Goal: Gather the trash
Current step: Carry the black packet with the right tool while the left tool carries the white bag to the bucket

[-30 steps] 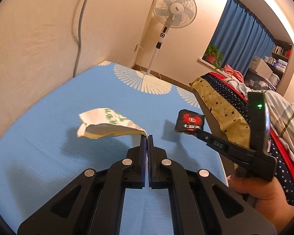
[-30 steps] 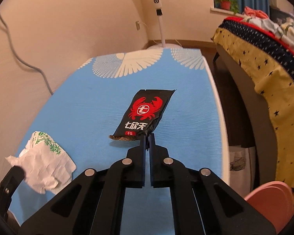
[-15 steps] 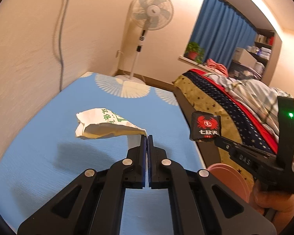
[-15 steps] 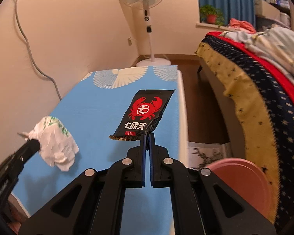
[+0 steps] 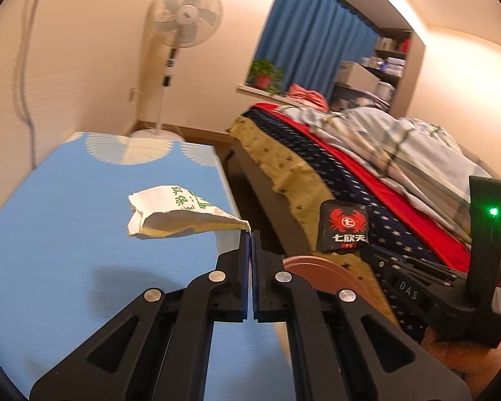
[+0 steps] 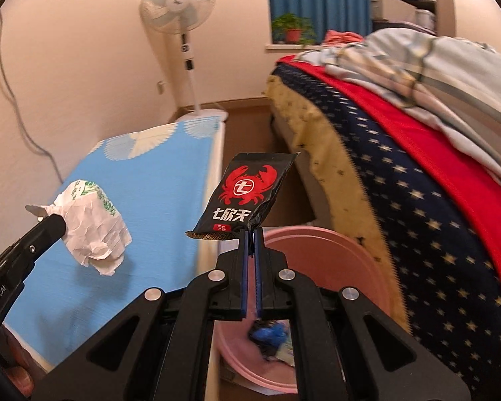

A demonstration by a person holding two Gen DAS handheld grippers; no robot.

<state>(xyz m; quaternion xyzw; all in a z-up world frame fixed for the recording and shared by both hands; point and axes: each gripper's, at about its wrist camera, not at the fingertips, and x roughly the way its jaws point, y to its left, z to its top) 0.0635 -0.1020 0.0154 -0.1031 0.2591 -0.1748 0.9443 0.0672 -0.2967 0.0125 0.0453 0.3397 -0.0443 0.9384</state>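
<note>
left tongs [image 5: 251, 234]: clamped on one corner of the crumpled white paper wrapper [image 5: 177, 214], green print on it; wrapper hangs clear above the blue surface [image 5: 50, 234], near its right edge.
right tongs [image 6: 250, 234]: pinched shut on the bottom edge of the black crab-logo snack packet [image 6: 250, 193]; packet stands up from the tips, in the air over the gap between surface and bed [image 6: 417, 167].
bin: pink wastebasket [image 6: 334, 250] on the floor between surface and bed, right under the right tongs in the right wrist view. Some trash already inside – a blue crumpled item [image 6: 267, 332] and other bits I can't make out.
left view of bin: only the pink rim shows behind the left tongs.
step: carry phase – both pieces lifted, neither dropped yet. Judgement: right piece is close to release position, left piece looks to be over the surface edge, not over the bin.
next, right: get the packet fully over the bin mouth, then spread the tongs. Light foil packet – it may flutter, so release low and centred.
next, left: bring the wrapper across past the surface edge to the bin before opening. Paper is held by a thin corner only; a fast swing could tear it or slip it out.
risk: two tongs converging on one bin – stagger the drops to avoid a clash.
other: standing fan [image 5: 180, 33] and wall cable [image 5: 25, 83] are well away from the work.
</note>
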